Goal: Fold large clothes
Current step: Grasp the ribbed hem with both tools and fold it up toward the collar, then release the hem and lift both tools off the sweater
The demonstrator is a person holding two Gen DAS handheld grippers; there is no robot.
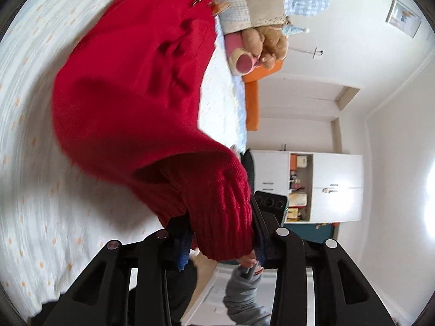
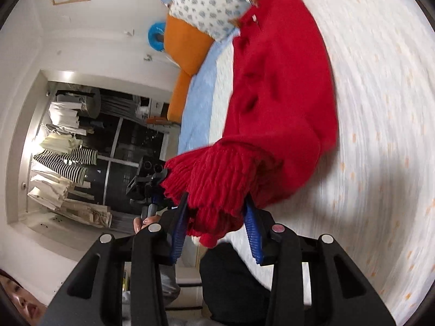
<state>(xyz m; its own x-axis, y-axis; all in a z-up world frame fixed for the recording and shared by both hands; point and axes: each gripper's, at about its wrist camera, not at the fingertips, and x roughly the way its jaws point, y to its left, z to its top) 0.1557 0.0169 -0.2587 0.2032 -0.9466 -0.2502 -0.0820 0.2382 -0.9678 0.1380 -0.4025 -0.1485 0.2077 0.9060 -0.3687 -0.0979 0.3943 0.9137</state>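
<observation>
Sweater hem gripped at both corners, lifted off the bed

Both of your tongs are clamped on the red sweater [image 1: 130, 100], each one on a bunch of its ribbed hem. In the left wrist view, the left gripper [image 1: 221, 240] has narrowed onto a thick roll of ribbing, blue pads pressed against it on either side. In the right wrist view, the right gripper [image 2: 217, 231] holds the other bunched corner the same way, its blue fingers [image 2: 178, 233] squeezing the knit.

From the bed [image 1: 32, 135], the hem end hangs raised above the white dotted cover, while the far end of the sweater reaches toward the pillows [image 2: 206, 8] and the teddy bear [image 1: 272, 43] at the head of the bed. An orange headboard cushion [image 2: 187, 46] stands beside the bed's head. Your other gripper and hand show past the hem in each view.
</observation>
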